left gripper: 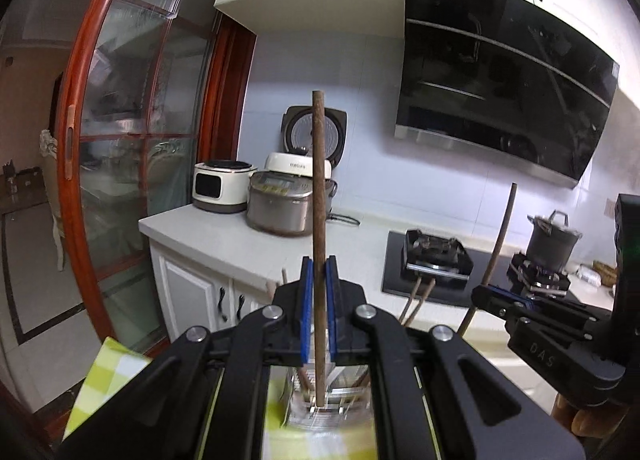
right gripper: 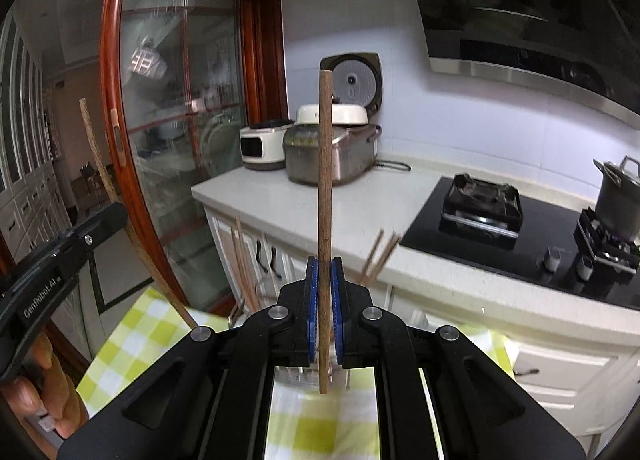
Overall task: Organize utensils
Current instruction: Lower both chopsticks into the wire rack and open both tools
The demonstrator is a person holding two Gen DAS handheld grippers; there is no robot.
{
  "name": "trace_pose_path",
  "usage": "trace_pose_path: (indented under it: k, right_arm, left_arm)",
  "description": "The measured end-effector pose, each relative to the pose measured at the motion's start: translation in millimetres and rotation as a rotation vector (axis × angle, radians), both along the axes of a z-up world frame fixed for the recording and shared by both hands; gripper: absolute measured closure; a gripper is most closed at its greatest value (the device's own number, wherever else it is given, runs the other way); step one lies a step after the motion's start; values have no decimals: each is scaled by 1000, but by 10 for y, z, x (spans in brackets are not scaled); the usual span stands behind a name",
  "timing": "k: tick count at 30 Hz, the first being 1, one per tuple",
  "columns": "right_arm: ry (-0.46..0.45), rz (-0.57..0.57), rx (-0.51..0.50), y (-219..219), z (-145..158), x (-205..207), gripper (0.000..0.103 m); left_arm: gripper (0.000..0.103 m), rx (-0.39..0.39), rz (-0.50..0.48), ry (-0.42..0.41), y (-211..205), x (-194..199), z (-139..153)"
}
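Left wrist view showed the left gripper (left gripper: 319,272) clamped on a brown chopstick (left gripper: 318,188), blue pads (left gripper: 305,300) pressed against both sides. That chopstick stood upright, its top end high against the wall and its lower end hanging just above a clear holder (left gripper: 328,400) with more sticks in it, blurred, on a green checked cloth (left gripper: 108,376). Off to the right, the right gripper (left gripper: 486,294) pinched a second chopstick (left gripper: 498,244), tilted slightly, with the tips of two loose sticks (left gripper: 420,296) poking up between the grippers.

Right wrist view showed the right gripper (right gripper: 324,284) closed on its chopstick (right gripper: 325,200), upright, lower end free above the cloth (right gripper: 132,340). At the left edge, the left gripper (right gripper: 120,214) held its chopstick (right gripper: 100,164) leaning, a hand (right gripper: 36,388) wrapped round the handle below. Blurred sticks (right gripper: 244,260) stood beside the pads.

Behind, a white counter (left gripper: 224,236) carried three rice cookers (left gripper: 280,200), a black hob (left gripper: 428,264) and a lidded pot (left gripper: 554,236) on the far burner, a black hood (left gripper: 504,92) above
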State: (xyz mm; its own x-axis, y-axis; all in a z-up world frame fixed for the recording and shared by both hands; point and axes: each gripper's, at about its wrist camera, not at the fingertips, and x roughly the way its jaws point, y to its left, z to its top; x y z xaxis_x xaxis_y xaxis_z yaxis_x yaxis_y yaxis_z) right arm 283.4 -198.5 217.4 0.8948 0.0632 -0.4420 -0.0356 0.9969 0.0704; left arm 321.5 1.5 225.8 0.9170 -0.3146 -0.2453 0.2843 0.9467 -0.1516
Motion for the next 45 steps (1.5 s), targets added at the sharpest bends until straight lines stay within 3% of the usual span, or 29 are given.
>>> trace_pose_path:
  k: [15,33,45]
  right_arm:
    - [-26,4,61,-32,-59,520,95]
    - [98,-7,85,-17,-647,844,94]
    - [148,-33,82,-63,-895,893,94]
  left_arm:
    - [97,-36,1,38,-50,514,-182]
    - [97,29,40,106,-124,754,-599]
    - [94,31,62,162,-103,854,-799]
